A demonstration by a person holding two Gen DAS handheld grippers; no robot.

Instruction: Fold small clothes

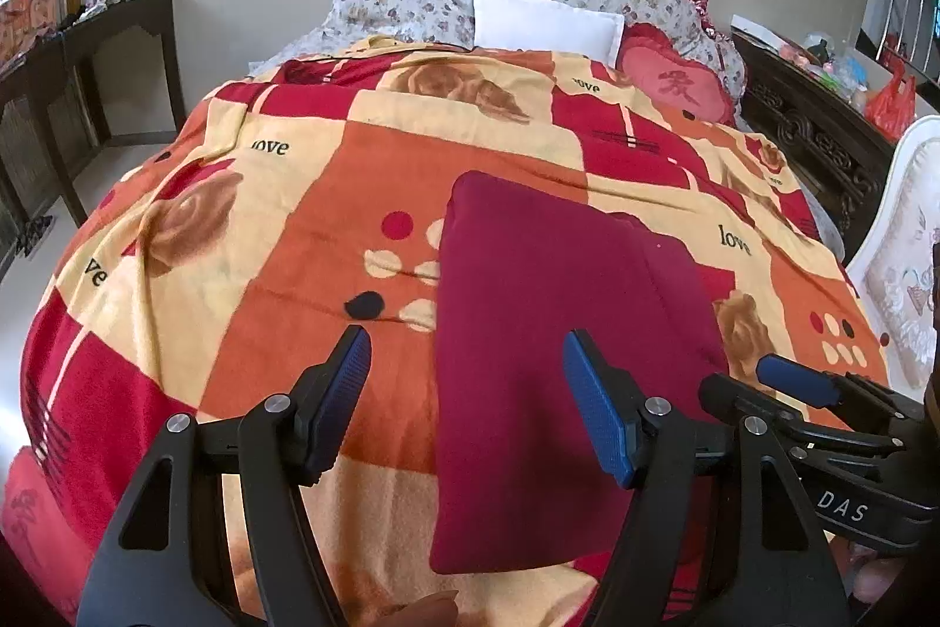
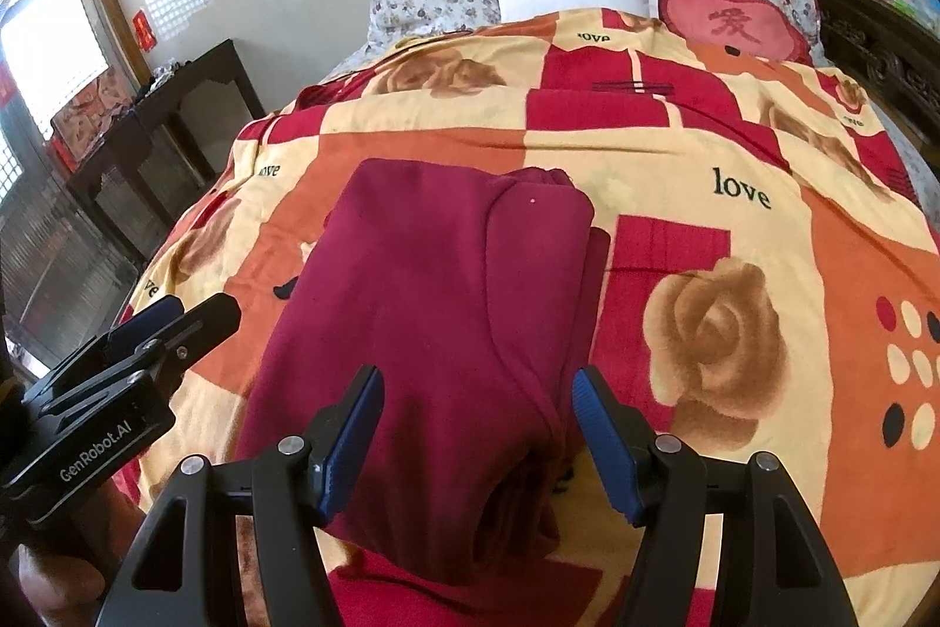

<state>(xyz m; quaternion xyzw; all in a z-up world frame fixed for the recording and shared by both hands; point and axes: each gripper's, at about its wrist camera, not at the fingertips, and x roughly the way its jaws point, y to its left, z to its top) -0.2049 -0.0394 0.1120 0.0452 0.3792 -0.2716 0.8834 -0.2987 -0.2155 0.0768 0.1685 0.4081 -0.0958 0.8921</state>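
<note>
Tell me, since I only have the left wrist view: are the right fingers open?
Observer: Yes. The right fingers stand open, with nothing pinched between them.
Operator: What lies between them?
Observer: The near right edge of the garment. Its layers bunch into a rolled opening there, which your own gripper hides from you.
</note>
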